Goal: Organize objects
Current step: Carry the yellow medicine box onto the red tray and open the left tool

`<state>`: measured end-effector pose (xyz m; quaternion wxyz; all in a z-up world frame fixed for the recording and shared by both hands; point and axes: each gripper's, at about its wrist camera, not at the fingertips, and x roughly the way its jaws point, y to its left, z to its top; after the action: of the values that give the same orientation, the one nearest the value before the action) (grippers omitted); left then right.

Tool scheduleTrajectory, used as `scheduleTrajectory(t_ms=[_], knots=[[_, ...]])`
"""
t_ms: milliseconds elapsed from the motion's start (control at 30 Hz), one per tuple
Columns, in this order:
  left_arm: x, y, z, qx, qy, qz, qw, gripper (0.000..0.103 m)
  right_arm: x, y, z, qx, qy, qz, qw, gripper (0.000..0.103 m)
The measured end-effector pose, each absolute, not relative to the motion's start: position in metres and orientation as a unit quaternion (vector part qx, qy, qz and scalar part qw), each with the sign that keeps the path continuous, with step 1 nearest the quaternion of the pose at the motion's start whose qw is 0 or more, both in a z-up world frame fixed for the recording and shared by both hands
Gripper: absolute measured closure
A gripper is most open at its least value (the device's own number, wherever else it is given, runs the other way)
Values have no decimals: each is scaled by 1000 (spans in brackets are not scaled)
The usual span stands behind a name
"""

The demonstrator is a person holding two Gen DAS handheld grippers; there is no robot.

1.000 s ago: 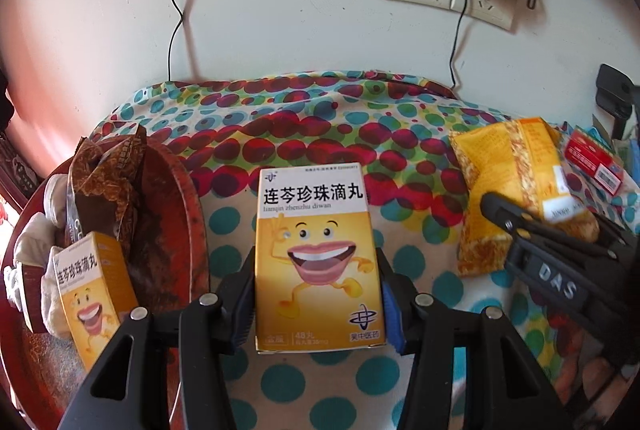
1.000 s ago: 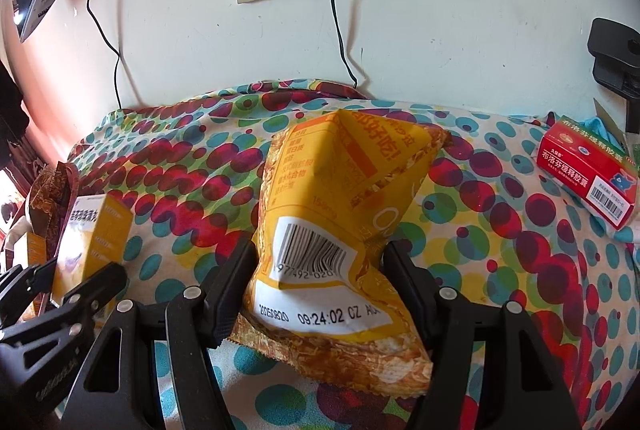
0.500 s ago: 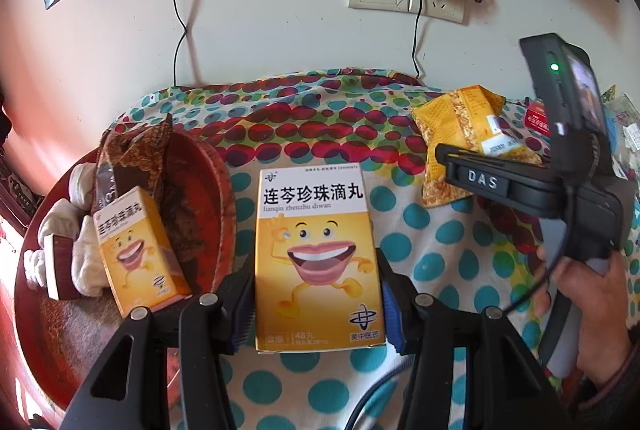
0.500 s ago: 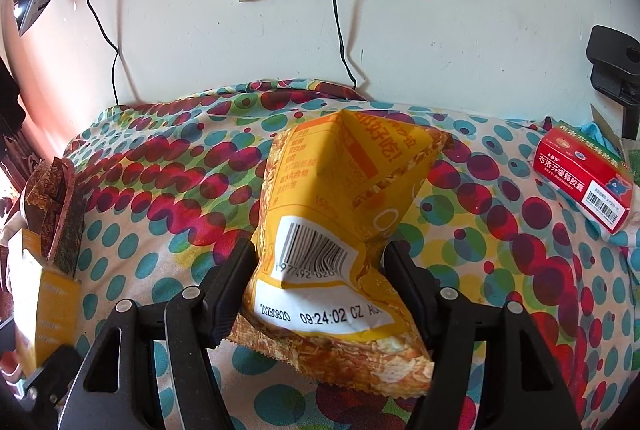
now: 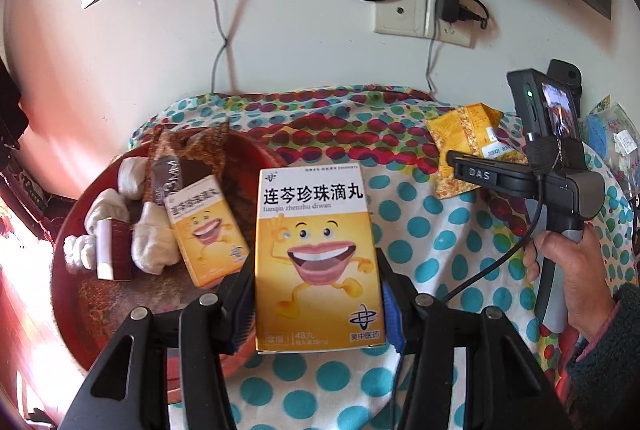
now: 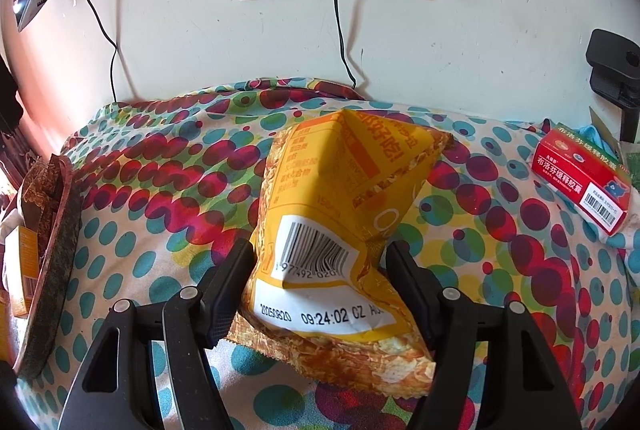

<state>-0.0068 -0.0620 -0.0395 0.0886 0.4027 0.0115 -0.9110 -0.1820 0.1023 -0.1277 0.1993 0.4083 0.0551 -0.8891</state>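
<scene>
Plainly clamped: left gripper [image 5: 316, 304] on stiff, light yellow cardboard medicine box [image 5: 316, 254] beside red round tray [image 5: 80, 310], flat sides best; right gripper [image 6: 320, 294] pinching soft, crushable yellow foil snack packet [image 6: 340, 230] on dotted cloth [image 6: 160, 190].

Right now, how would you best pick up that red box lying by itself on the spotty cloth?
Probably grip the red box across its two long sides, coming from above. It lies flat on the spotty cloth with bare cloth beside its near edge.
</scene>
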Motion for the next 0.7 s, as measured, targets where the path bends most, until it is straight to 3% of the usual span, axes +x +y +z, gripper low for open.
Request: scheduleTrajectory(t_ms=[700], knots=[[18, -197, -23, 402, 18, -899, 171, 50, -182, 99, -125, 407, 66, -891, 193, 35]])
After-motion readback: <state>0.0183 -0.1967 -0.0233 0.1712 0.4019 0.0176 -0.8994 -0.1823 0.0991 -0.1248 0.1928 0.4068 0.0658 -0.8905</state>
